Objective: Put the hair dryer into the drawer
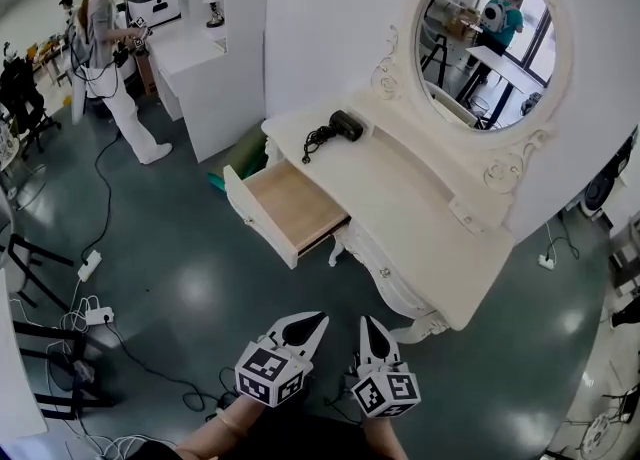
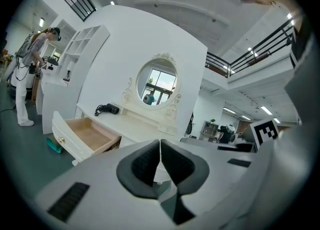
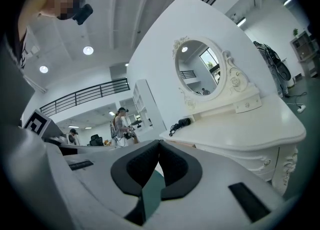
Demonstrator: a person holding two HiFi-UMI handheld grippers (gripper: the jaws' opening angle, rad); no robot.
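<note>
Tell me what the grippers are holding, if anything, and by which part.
Nothing. The left gripper and right gripper are both shut on nothing; the hair dryer lies on the dressing table.

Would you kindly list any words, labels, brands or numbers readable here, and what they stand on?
None is readable. The left gripper and right gripper bear only black-and-white square markers, no letters; the hair dryer shows no legible print.

Our white plastic left gripper (image 1: 318,319) and white plastic right gripper (image 1: 368,322) have pointed jaws lined with dark grey rubber pads (image 2: 144,166). Each carries a white cube (image 1: 268,373) printed with black square markers, and narrow black slots (image 3: 247,201) mark the shells.
</note>
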